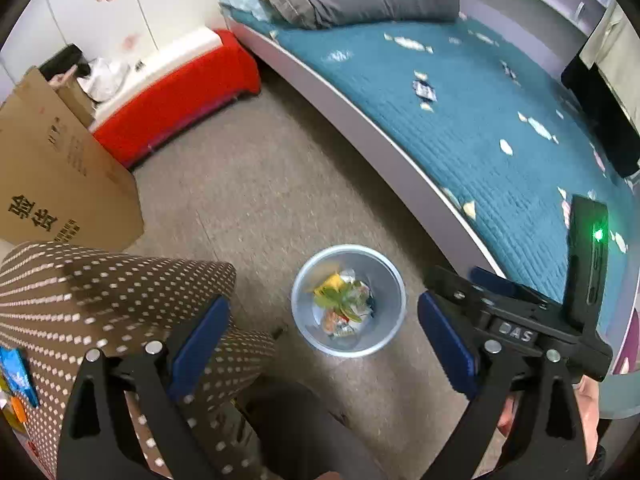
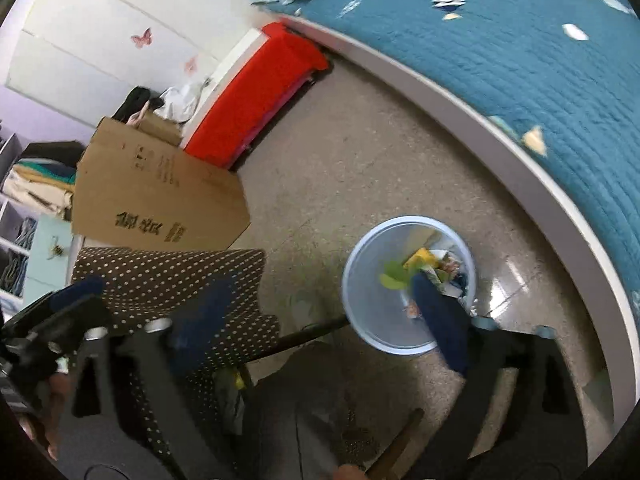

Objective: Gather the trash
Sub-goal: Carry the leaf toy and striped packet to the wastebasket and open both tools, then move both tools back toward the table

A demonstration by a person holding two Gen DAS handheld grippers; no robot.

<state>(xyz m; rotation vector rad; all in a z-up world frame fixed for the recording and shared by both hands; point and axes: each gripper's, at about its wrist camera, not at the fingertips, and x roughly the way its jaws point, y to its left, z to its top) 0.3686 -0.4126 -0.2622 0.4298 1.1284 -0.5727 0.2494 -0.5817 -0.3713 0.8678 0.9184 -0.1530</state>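
A pale blue trash bin [image 1: 392, 286] stands on the floor beside the bed and holds yellow, green and white scraps [image 1: 344, 304]. It also shows in the right wrist view [image 2: 360, 280], with scraps [image 2: 424, 266] inside. My left gripper [image 1: 324, 340] is open and empty, high above the bin. My right gripper [image 2: 320, 312] is open and empty, also above the bin, and it appears in the left wrist view [image 1: 472, 280] at the right. Several small wrappers [image 1: 424, 90] lie on the teal bedspread.
The bed [image 1: 460, 128] with a white frame curves along the right. A brown dotted cushion [image 1: 120, 300] sits at lower left. A cardboard box [image 1: 52, 176] and a red bench [image 1: 176, 100] stand at the left by the wall.
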